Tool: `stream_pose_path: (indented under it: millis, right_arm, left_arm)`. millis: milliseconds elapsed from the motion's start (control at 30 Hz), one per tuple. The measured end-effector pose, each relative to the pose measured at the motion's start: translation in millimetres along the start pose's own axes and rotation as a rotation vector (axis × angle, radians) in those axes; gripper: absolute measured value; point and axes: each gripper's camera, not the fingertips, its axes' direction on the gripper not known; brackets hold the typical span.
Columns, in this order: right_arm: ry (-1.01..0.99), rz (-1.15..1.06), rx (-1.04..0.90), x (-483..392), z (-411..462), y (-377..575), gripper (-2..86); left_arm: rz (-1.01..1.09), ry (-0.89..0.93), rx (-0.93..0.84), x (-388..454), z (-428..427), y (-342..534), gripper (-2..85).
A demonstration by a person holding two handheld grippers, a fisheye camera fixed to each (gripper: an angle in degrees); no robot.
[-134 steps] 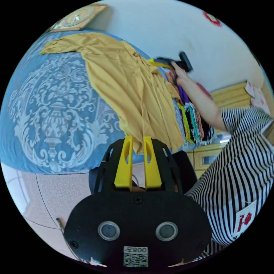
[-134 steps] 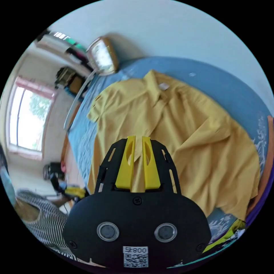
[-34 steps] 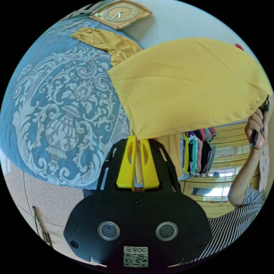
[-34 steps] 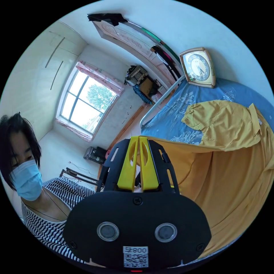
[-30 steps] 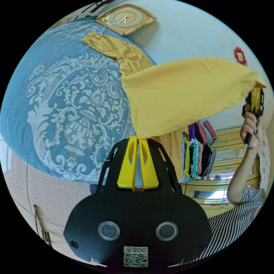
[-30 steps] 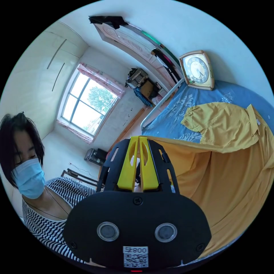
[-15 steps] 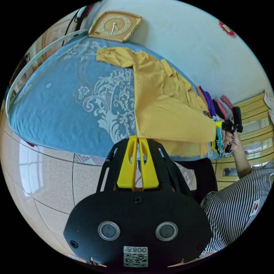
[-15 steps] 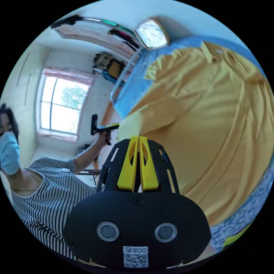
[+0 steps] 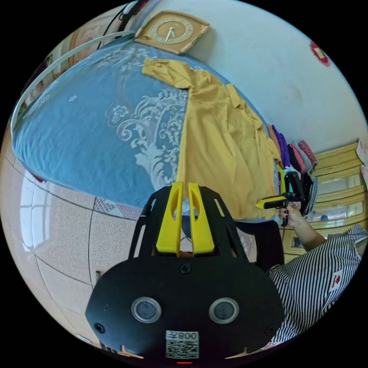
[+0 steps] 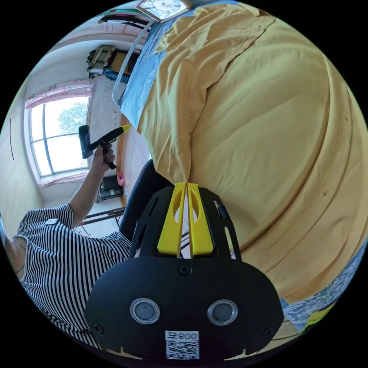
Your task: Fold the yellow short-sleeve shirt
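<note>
The yellow short-sleeve shirt [image 9: 218, 145] lies spread on the blue patterned bedspread [image 9: 88, 126], collar toward the wall and one sleeve [image 9: 165, 71] pointing at the clock. Its hem hangs over the bed's near edge. My left gripper [image 9: 184, 188] hovers just off that edge, jaws a narrow gap apart with no cloth between them; in the right gripper view the left gripper [image 10: 103, 140] is held clear of the shirt. My right gripper [image 10: 186, 186] is shut on a hem corner of the shirt [image 10: 268, 134], which tapers into its tips. A hand holds the right gripper [image 9: 274, 201] at the bed edge.
A clock [image 9: 171, 30] leans on the wall at the bed's head. Folded clothes [image 9: 295, 161] are stacked beside the shirt, with yellow cabinets [image 9: 337, 184] behind. A black chair [image 9: 268, 241] stands by the bed on the tiled floor [image 9: 57, 230]. The person wears a striped top [image 10: 65, 260].
The hem, held high in the air by both grippers a second ago, has come down and the shirt now lies flat. My left gripper has let go and drawn back from the bed.
</note>
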Motion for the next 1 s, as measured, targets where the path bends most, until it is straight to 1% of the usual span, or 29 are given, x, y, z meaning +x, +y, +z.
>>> stream_pose_path:
  millis: [100, 233, 333, 433, 567, 667, 833, 1000]
  right_arm:
    - [0.003, 0.014, 0.02, -1, -5, -8, 3.3]
    - [0.05, 0.002, 0.026, -8, -18, -22, 6.3]
    - [0.115, -0.016, 0.078, -16, -46, -39, 7.3]
    - [0.257, -0.058, 0.199, -22, -89, -70, 7.4]
    - [0.522, -0.126, 0.357, -21, -141, -153, 7.6]
    - [0.63, -0.165, 0.398, -17, -158, -222, 8.0]
    - [0.79, -0.212, 0.416, -16, -159, -300, 8.6]
    - [0.914, -0.21, 0.323, -1, -138, -348, 6.0]
  left_arm:
    - [0.112, 0.072, 0.014, 37, -2, -29, 5.0]
    - [0.28, 0.175, -0.04, 97, 20, -79, 6.7]
    - [0.366, 0.184, -0.104, 135, 42, -111, 7.0]
    - [0.423, 0.147, -0.158, 164, 56, -133, 7.2]
    - [0.454, 0.05, -0.22, 185, 62, -148, 7.2]
    - [0.484, -0.003, -0.207, 199, 53, -153, 6.1]
    - [0.483, -0.051, -0.176, 217, 31, -166, 2.4]
    - [0.451, -0.016, -0.155, 227, 10, -179, 1.0]
